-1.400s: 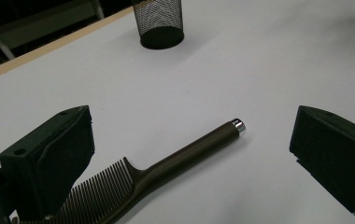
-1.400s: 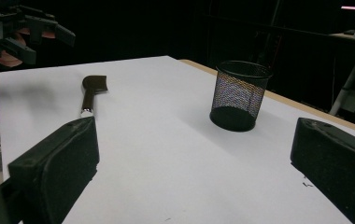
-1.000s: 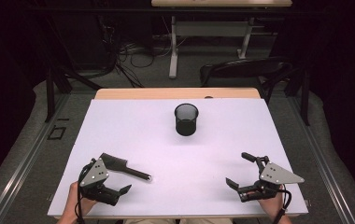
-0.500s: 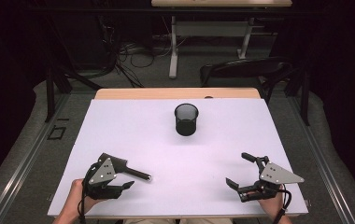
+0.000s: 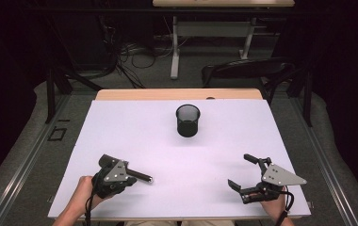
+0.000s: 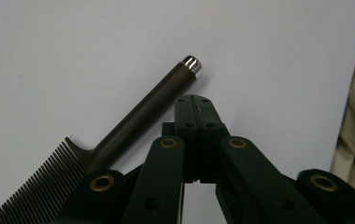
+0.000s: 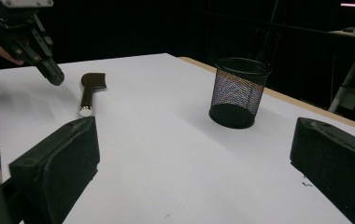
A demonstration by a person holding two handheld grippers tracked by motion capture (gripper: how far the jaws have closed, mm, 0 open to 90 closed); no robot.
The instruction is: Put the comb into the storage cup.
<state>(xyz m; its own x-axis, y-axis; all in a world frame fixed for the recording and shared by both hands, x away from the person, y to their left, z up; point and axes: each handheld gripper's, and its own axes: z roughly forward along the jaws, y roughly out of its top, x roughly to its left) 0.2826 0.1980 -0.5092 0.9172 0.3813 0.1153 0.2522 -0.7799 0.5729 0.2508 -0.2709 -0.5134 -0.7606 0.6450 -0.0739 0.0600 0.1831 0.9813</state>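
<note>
The left tool (image 5: pixel 120 175) has slid along the near edge of the white desk (image 5: pixel 134 127), its jaws closing to fully shut on nothing. The right tool (image 5: pixel 246 172) waits wide near the right corner. The black mesh cup (image 5: pixel 188 120) looks empty, likely the destination. The dark steel-tipped comb (image 6: pixel 133 116) lies just beside the shut jaws

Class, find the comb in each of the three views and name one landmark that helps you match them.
High view: comb bottom left, by the left gripper.
Left gripper view: left of the shut jaws, lower left.
Right gripper view: upper left, handle toward camera.
Shared landmark: mesh cup.
</note>
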